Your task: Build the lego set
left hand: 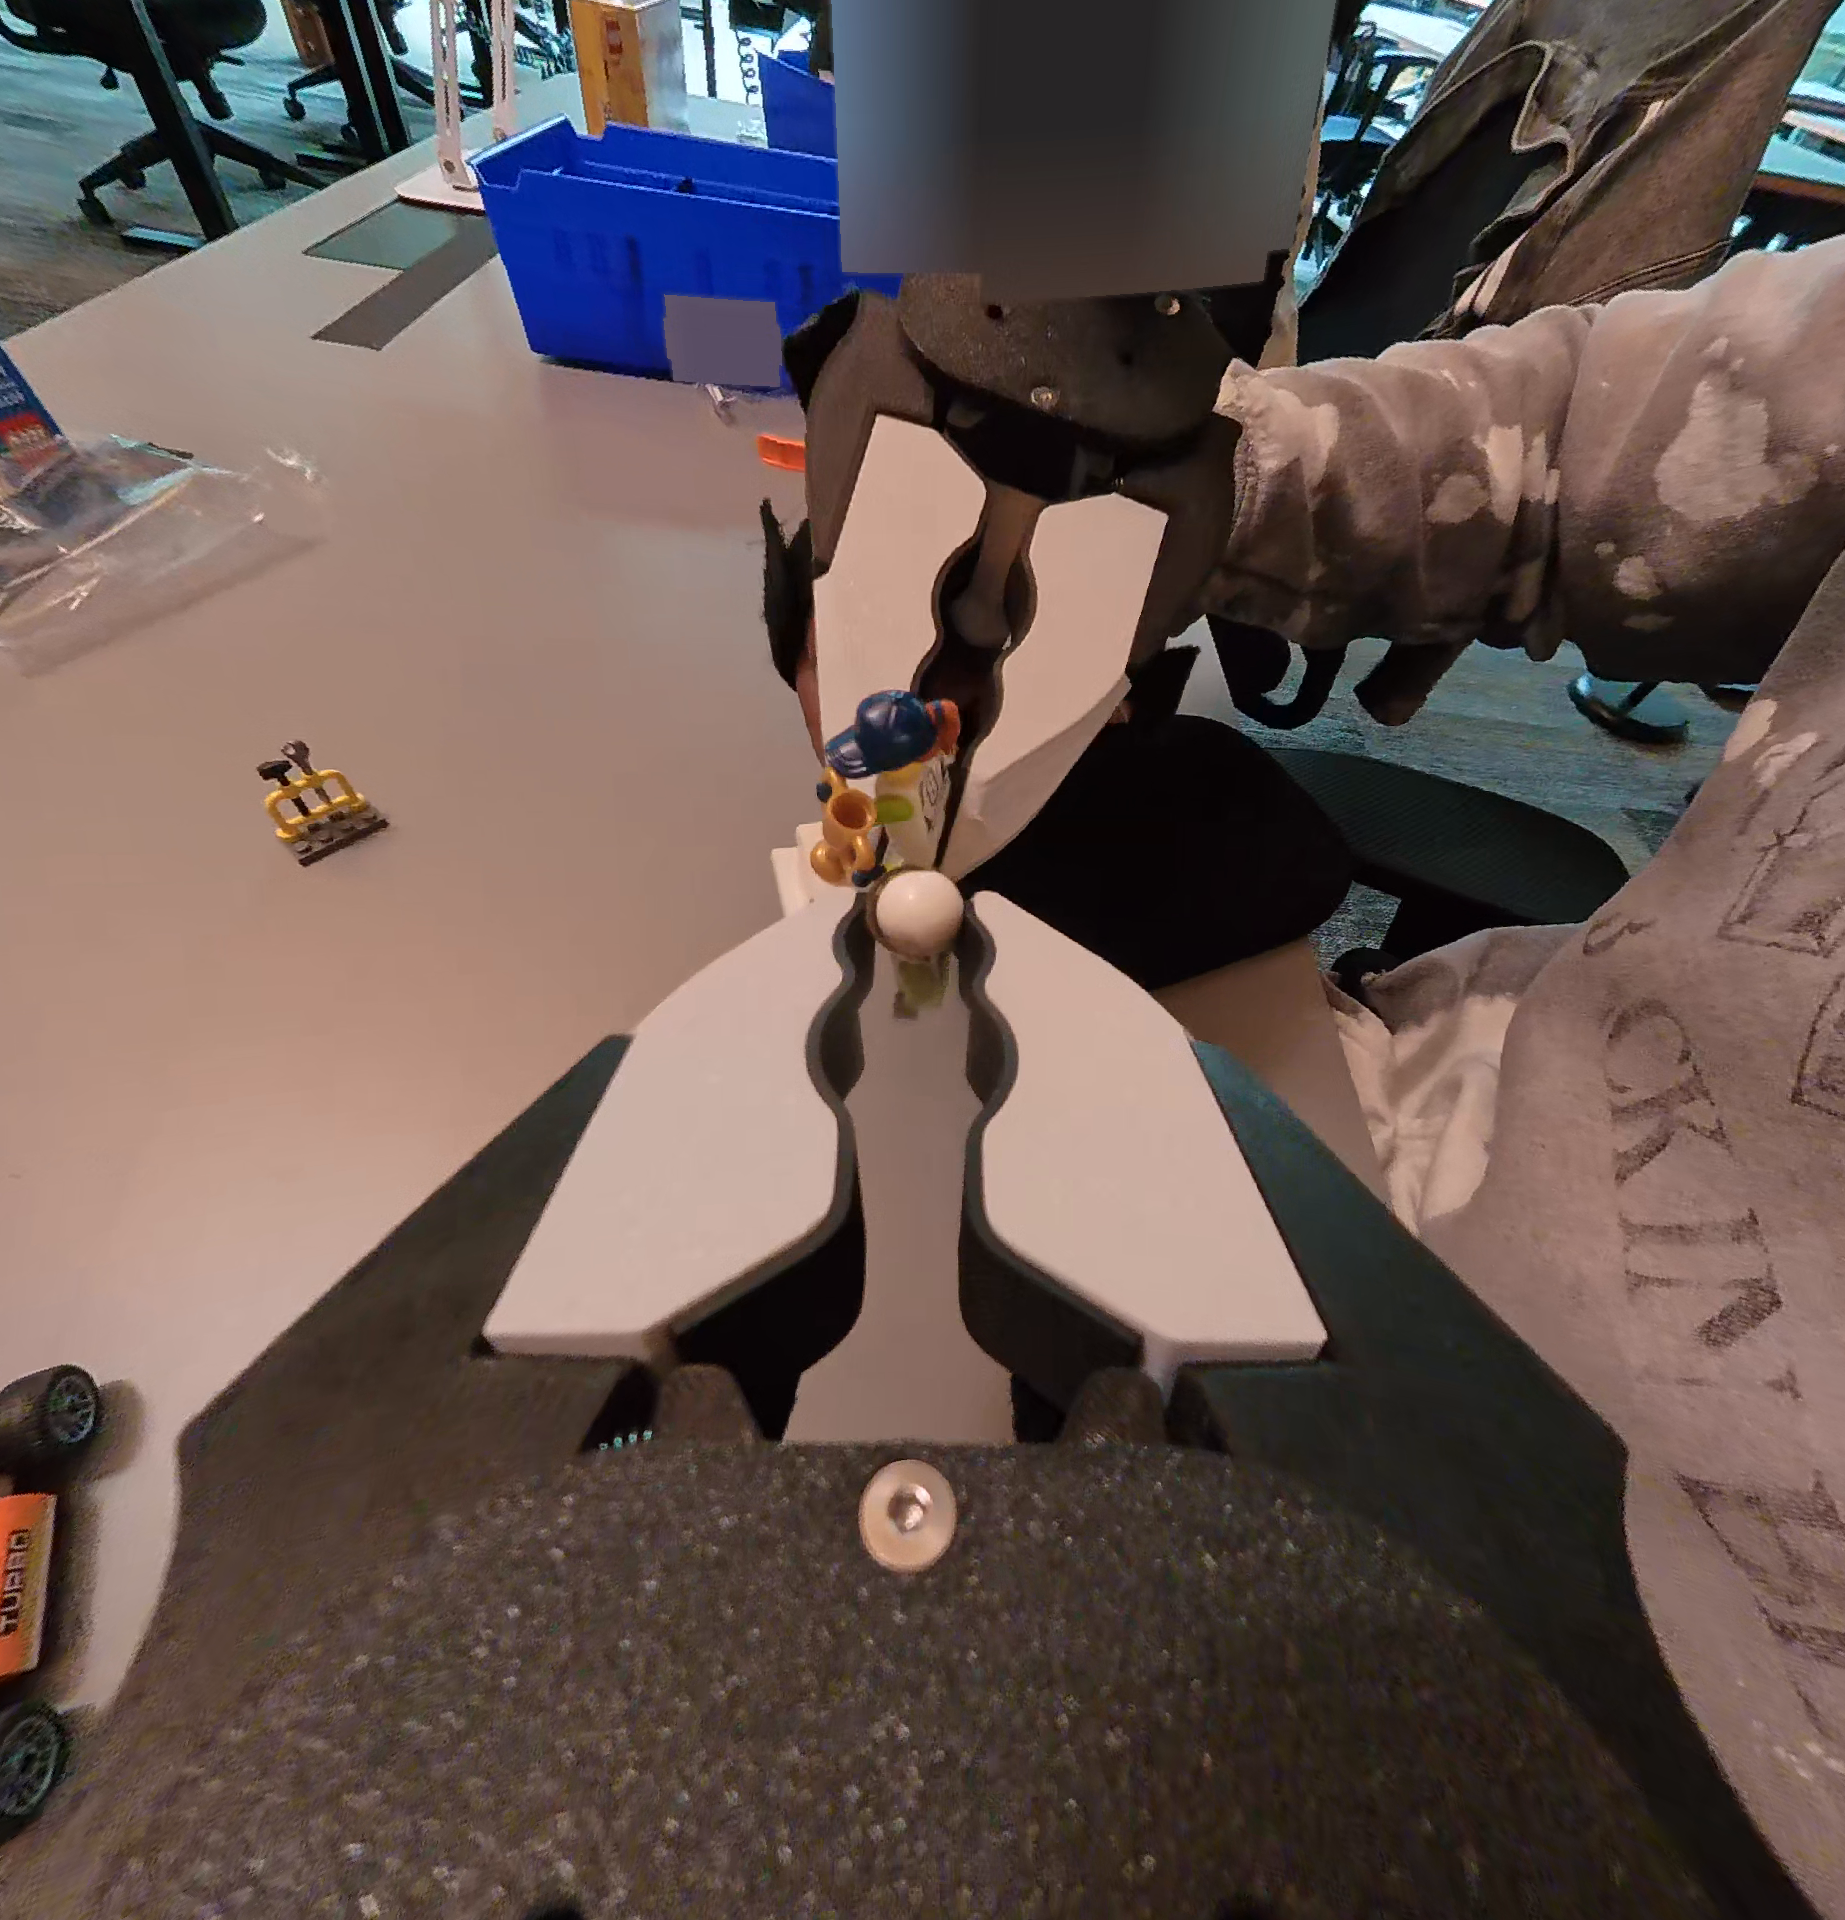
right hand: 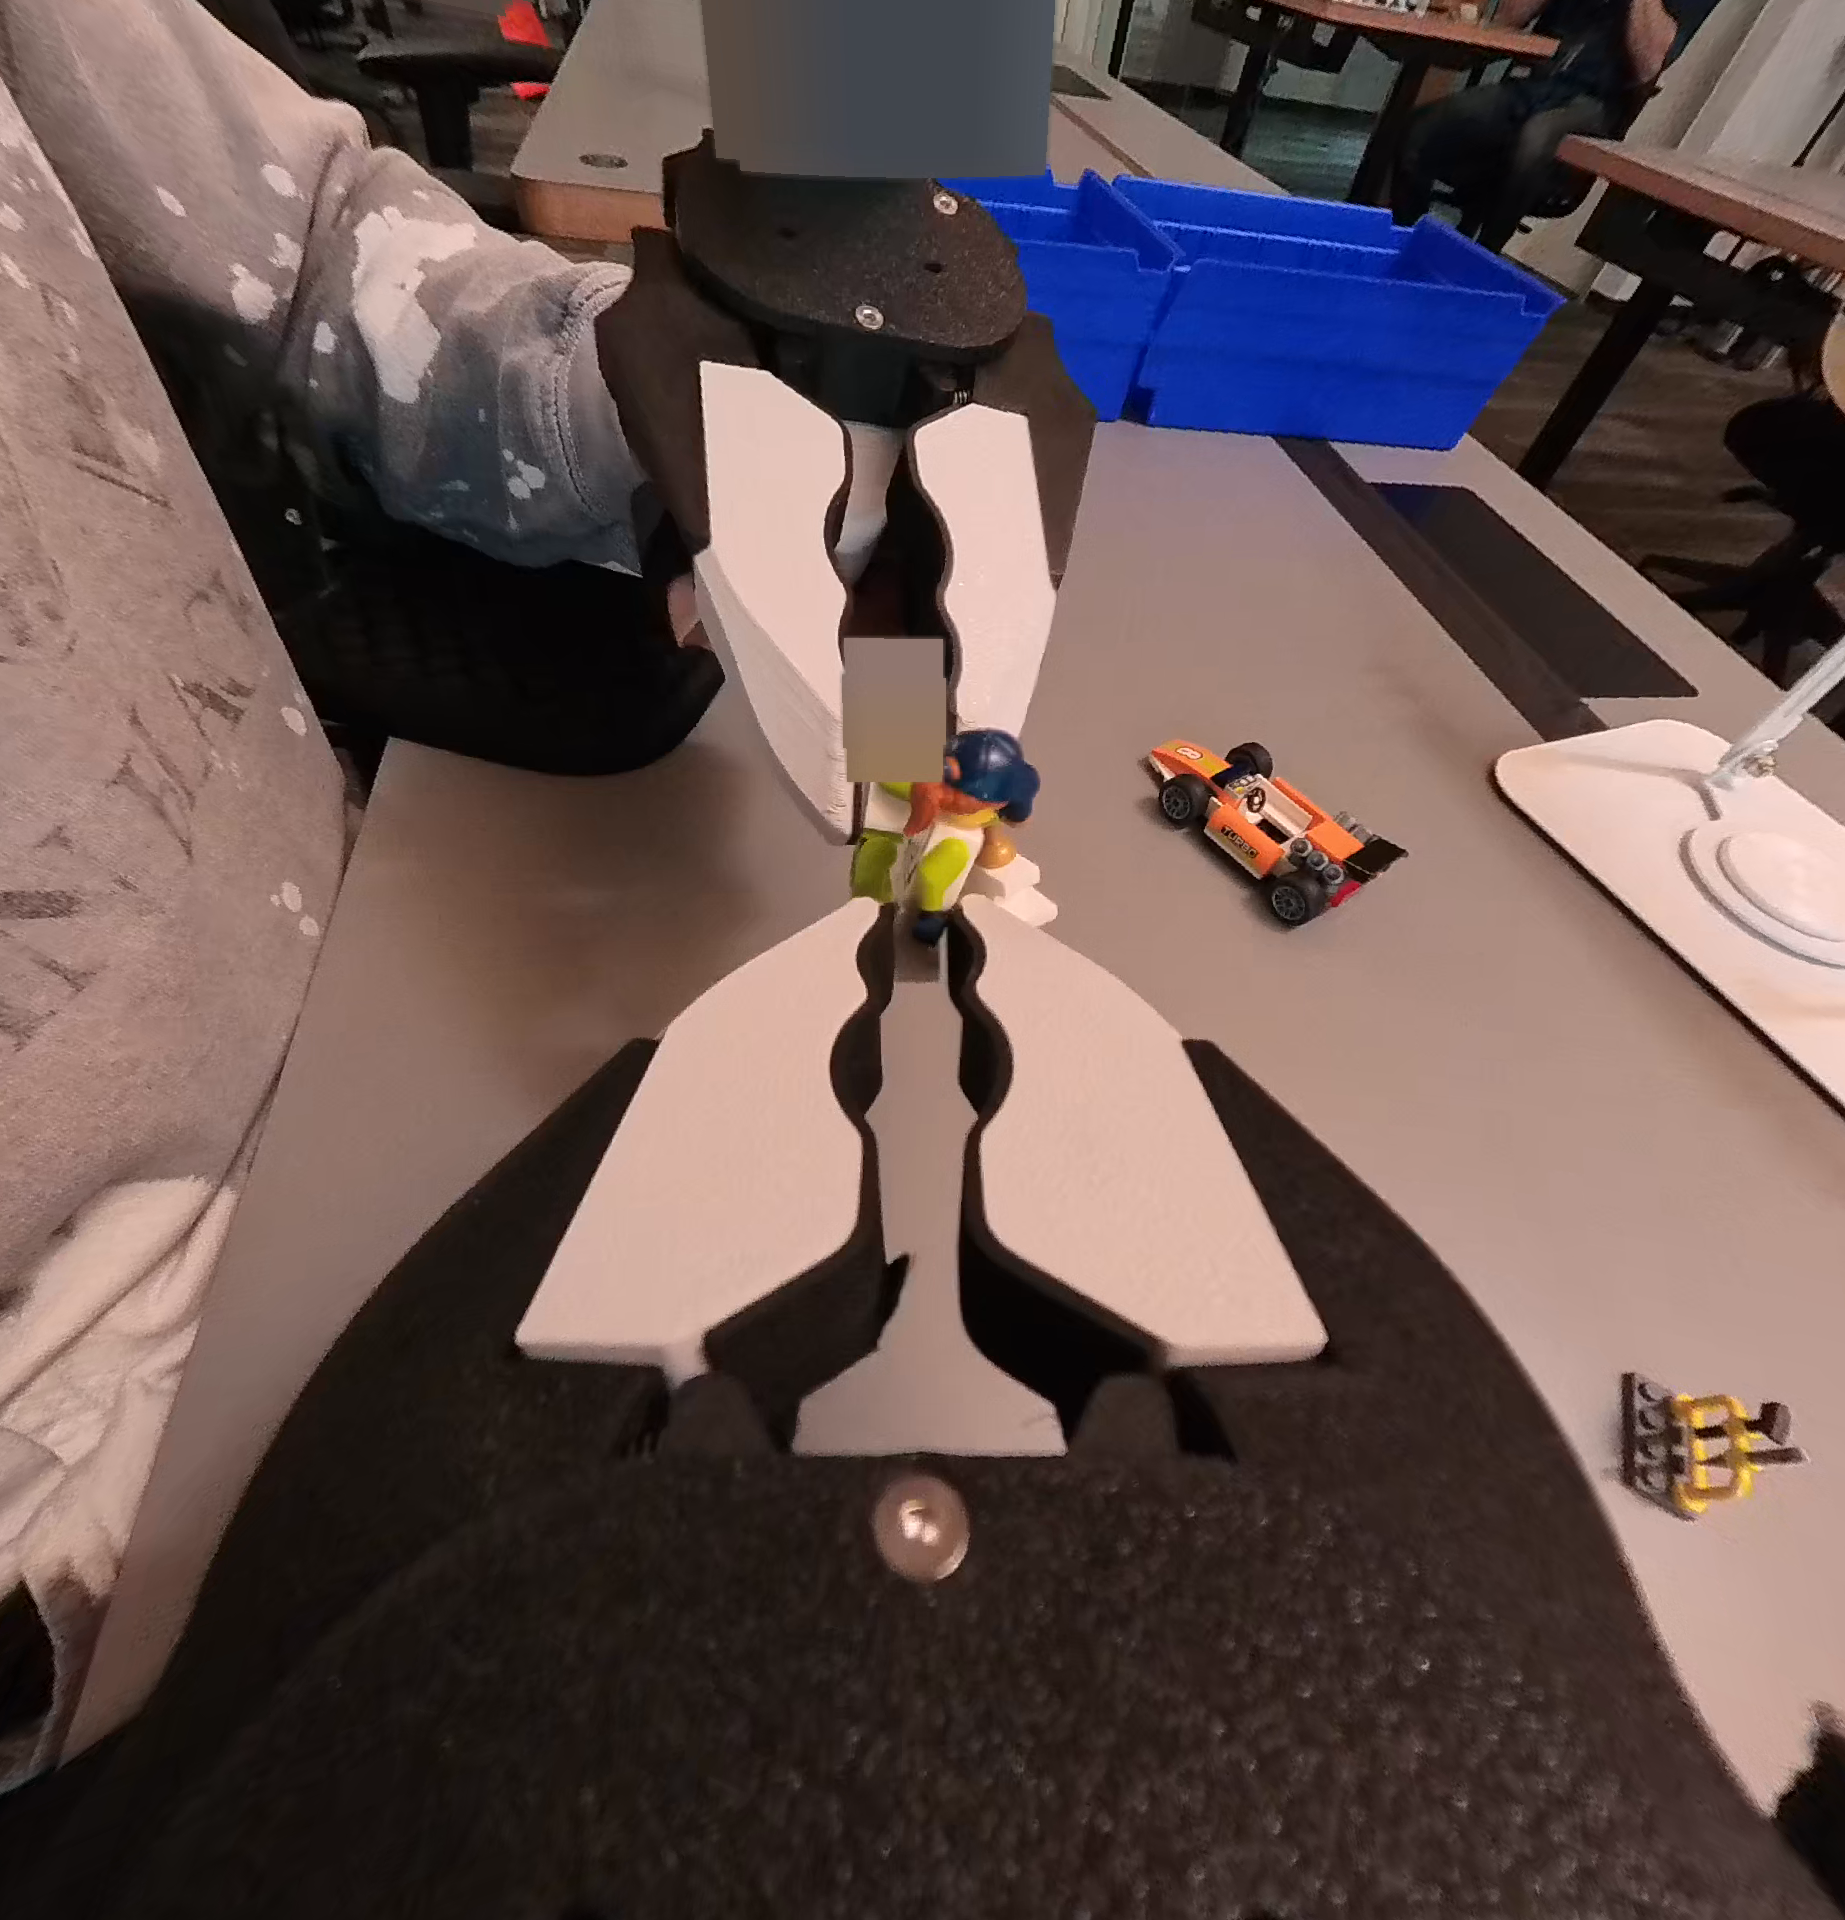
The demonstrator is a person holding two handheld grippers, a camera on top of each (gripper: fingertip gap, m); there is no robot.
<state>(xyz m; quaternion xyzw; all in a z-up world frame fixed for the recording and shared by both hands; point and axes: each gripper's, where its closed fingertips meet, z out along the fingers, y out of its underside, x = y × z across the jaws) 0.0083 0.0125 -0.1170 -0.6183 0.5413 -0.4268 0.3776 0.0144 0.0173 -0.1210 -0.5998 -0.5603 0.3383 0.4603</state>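
On the left of the grey table (left hand: 482, 582), in the left wrist view, lies a crinkly clear plastic bag (left hand: 139, 540). Near it stands a small yellow toy fence on a dark grey plate (left hand: 320, 805). Behind them sit blue plastic bins (left hand: 648, 249).

In the middle, just above the table, the two tools meet tip to tip. The left gripper (left hand: 913, 930) has its jaws pressed together on a little white round ball piece (left hand: 918, 907). There is some green under the ball, so I think it is a leg part, but I cannot be sure. The right gripper (right hand: 913, 935) has its jaws squeezed on the bottom of the small toy person with a blue cap and orange hair (right hand: 949, 831). The toy person carries a shiny gold cup (left hand: 845, 826).

On the right, in the right wrist view, the orange toy race car (right hand: 1266, 826) sits finished on the table. A white lamp base (right hand: 1749, 883) is farther right.

The job now looks like joining the white piece to the toy person. To do it well, hold both tight, line the piece up straight, and push slowly. A crooked push could make the tiny piece pop out and roll away.
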